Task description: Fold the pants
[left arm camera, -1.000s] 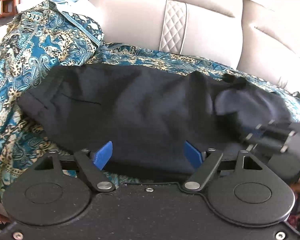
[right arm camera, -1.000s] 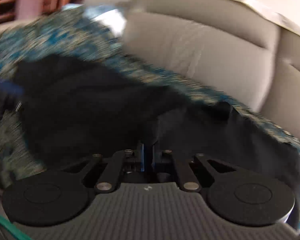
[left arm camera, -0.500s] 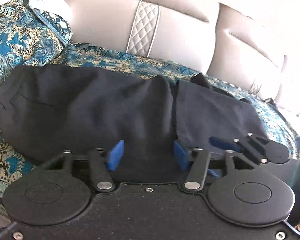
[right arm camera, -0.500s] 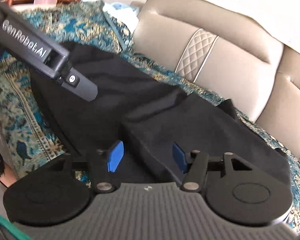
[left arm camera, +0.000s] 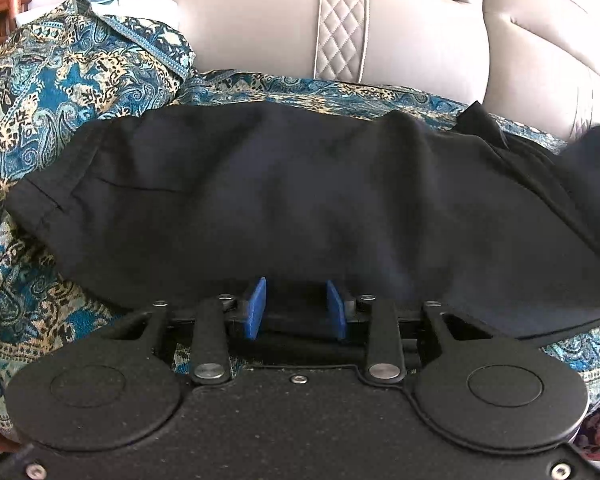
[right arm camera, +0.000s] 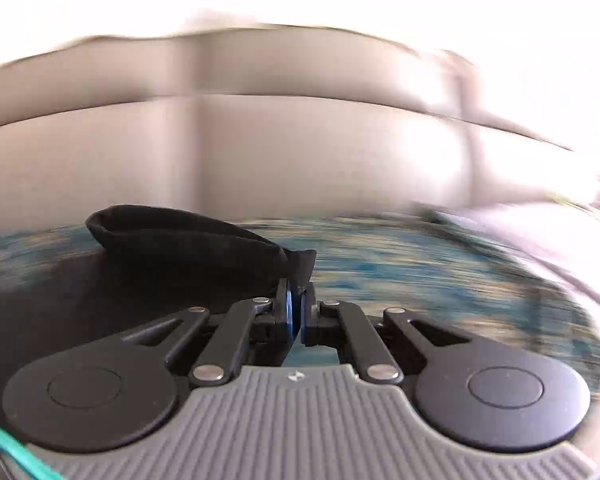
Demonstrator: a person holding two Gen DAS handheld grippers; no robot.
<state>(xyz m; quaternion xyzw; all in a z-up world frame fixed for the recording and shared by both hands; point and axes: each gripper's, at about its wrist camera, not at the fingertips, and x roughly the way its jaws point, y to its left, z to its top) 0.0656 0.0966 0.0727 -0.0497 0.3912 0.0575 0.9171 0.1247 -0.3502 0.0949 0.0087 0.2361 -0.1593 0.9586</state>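
We see a beige leather sofa [left arm camera: 260, 24] whose seat is draped in a blue and gold paisley throw [left arm camera: 60, 92]. Directly on that throw lie the black pants [left arm camera: 260, 200], spread lengthwise along the seat.

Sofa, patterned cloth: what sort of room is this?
Probably a living room at home. A beige padded sofa with a quilted strip stands behind, a blue paisley throw covers the seat, and black pants lie on it.
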